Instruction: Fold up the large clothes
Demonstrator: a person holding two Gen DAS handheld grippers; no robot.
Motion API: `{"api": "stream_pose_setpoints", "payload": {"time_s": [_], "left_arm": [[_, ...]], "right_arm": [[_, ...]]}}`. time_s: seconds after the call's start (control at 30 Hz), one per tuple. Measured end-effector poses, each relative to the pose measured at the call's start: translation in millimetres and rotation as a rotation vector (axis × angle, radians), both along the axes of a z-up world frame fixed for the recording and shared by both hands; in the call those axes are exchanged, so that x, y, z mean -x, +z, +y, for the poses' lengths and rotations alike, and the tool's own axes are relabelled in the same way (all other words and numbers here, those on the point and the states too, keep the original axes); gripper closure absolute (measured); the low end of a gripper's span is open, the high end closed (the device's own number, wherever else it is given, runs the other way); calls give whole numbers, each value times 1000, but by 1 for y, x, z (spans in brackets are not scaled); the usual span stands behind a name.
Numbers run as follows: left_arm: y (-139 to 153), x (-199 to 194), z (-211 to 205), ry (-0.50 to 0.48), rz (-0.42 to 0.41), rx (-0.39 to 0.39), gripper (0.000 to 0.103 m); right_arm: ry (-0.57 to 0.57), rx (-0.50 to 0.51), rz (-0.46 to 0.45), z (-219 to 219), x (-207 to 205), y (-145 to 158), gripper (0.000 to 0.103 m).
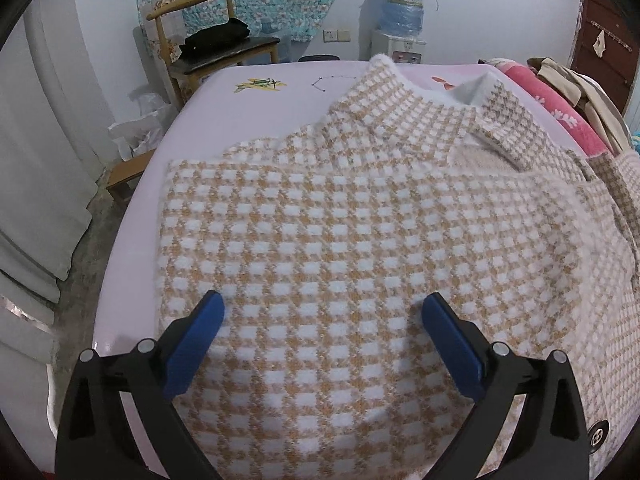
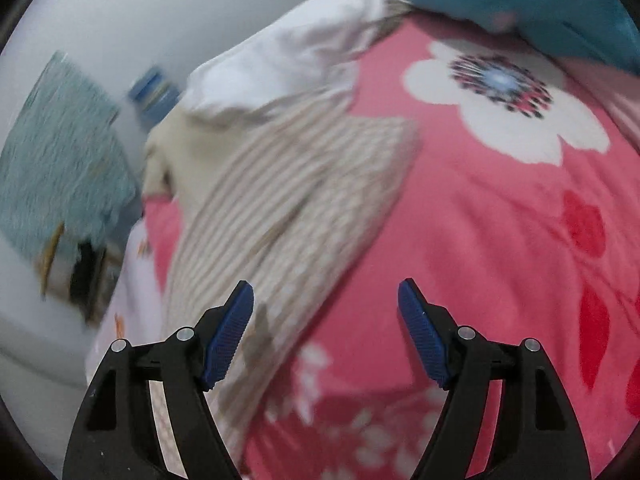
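While the spread, empty left gripper (image 1: 322, 304) hangs over the checked sweater (image 1: 340, 220), the parted right gripper (image 2: 326, 294) faces its sleeve (image 2: 280, 200).

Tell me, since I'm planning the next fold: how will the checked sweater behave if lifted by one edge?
The checked sweater will probably sag limply, since its collar already slumps in soft folds. The fuzzy knit looks thick, so likely weighty and grippy, not slippery, on the bed sheet.
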State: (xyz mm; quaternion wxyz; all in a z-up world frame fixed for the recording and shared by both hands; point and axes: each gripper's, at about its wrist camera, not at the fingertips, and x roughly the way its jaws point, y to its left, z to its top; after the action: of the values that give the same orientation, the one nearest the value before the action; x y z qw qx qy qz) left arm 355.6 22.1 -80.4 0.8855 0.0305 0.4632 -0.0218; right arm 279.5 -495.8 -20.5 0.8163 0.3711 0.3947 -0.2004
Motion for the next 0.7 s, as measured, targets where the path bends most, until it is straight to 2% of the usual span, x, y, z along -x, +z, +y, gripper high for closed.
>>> {"api": "stream_pose_setpoints", "payload": {"time_s": [0.17,0.33,0.43,0.5,0.57,0.7], "left_arm": [[-1,-1,0,14,1,-10,4],[0,-5,0,18,7,-12,4],[0,-3,0,17,4,-12,4],[0,-4,-1,18,5,-12,4],[0,-4,-1,18,7,-12,4],[0,-3,-1,17,6,-13,4]], "right_arm": [[-68,-62,0,-28,-12,-17,40],[-91,-86,-21,-36,-25,-25,50],[-69,-60,-13,-36,-42,-24,61],[-56,-26,11,-35,-48,-24,73],[-41,8,7,-30,-50,-18,91],[-11,122,-23,-15,-44,14,95]]}}
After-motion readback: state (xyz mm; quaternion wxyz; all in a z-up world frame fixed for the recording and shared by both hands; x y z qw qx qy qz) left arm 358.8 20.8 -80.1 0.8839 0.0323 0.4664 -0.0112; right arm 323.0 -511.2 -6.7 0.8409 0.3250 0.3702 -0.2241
